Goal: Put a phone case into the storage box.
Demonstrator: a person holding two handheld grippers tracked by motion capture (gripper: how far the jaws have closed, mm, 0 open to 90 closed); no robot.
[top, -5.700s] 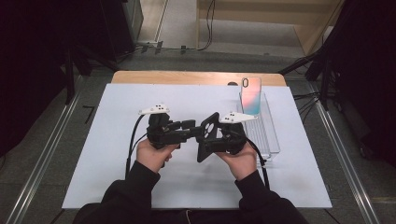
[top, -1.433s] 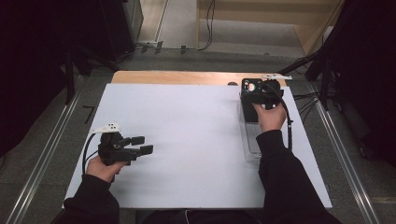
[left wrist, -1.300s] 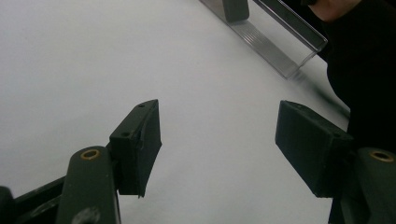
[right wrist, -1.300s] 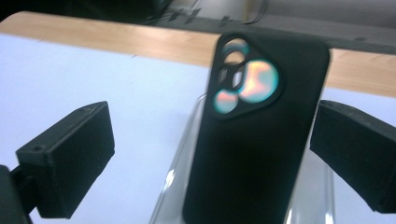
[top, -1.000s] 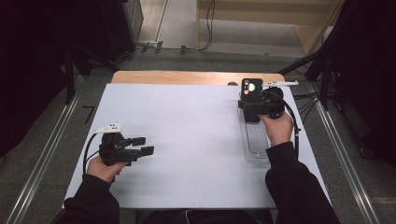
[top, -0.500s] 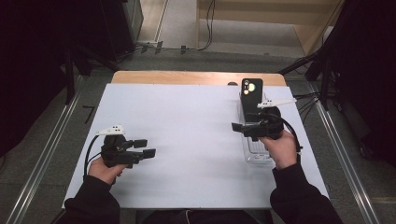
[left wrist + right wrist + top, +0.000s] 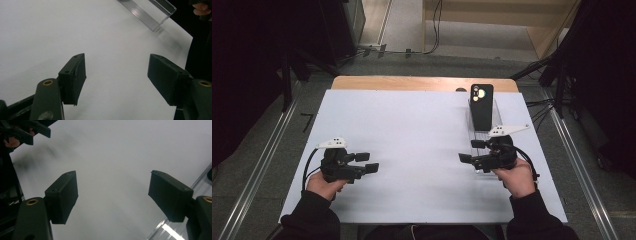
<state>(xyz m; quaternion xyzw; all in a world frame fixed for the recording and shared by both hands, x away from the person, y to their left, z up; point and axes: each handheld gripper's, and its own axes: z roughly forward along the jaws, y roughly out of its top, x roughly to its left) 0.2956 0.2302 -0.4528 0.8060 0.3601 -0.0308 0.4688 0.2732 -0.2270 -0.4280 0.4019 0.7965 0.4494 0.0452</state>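
White table, clear tray holding upright black phone, right tool beside it

Bright, even light on the white table (surroundings fall dark); close views look soft, slightly blurred.

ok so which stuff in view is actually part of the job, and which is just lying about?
Part of the job:
- phone, standing upright in the clear stand
- right claw, open, empty, just been closing a little
- left claw, open, empty

Just lying about:
- white table mat
- cables on the floor
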